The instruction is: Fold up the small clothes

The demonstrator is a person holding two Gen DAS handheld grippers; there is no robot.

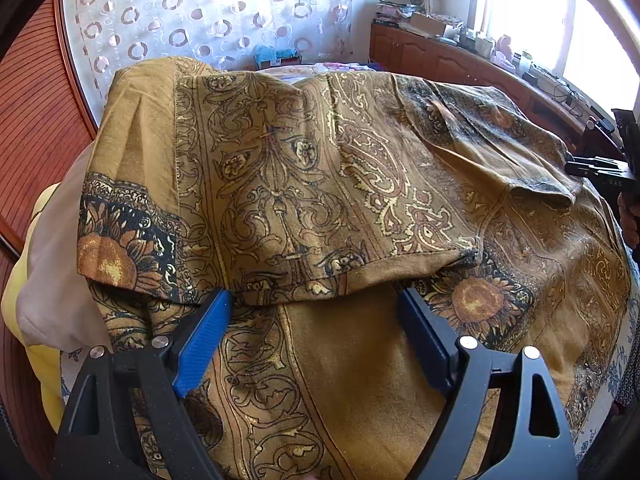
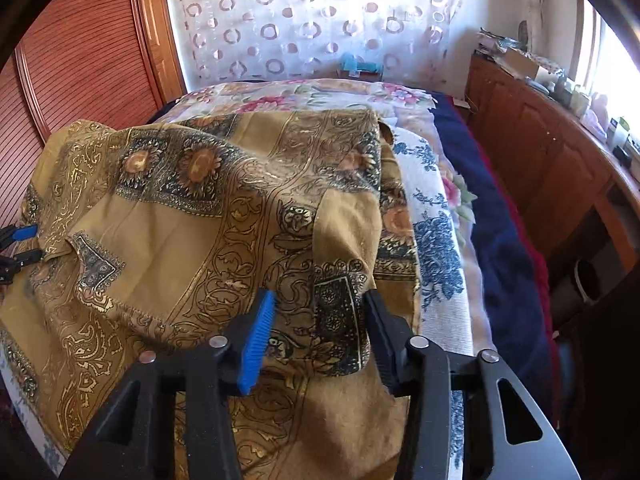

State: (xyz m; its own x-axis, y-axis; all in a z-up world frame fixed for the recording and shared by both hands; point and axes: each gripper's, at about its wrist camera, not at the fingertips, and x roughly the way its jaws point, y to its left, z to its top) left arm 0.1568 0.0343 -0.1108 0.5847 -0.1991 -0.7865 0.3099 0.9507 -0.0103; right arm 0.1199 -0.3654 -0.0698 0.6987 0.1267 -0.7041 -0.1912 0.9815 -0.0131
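A mustard-brown garment (image 1: 320, 168) with paisley and sunflower print lies spread over the bed, its upper layer folded over. In the left wrist view my left gripper (image 1: 314, 298) is open wide, its blue pads (image 1: 204, 332) low on the cloth. The folded layer's hem runs between the fingertips. My right gripper (image 1: 600, 168) shows at the right edge of that view, by the garment's far side. In the right wrist view the right gripper (image 2: 320, 300) is open around a loose flap (image 2: 340, 276) with a dark patterned patch. The left gripper (image 2: 20, 244) peeks in at the left edge.
A blue-flowered white sheet (image 2: 436, 248) and a dark blue blanket (image 2: 492, 216) cover the bed to the right. A wooden cabinet (image 2: 552, 168) with clutter on top runs along the right wall. A white pillow (image 1: 52, 264) lies left of the garment, beside a reddish wardrobe door (image 1: 36, 128).
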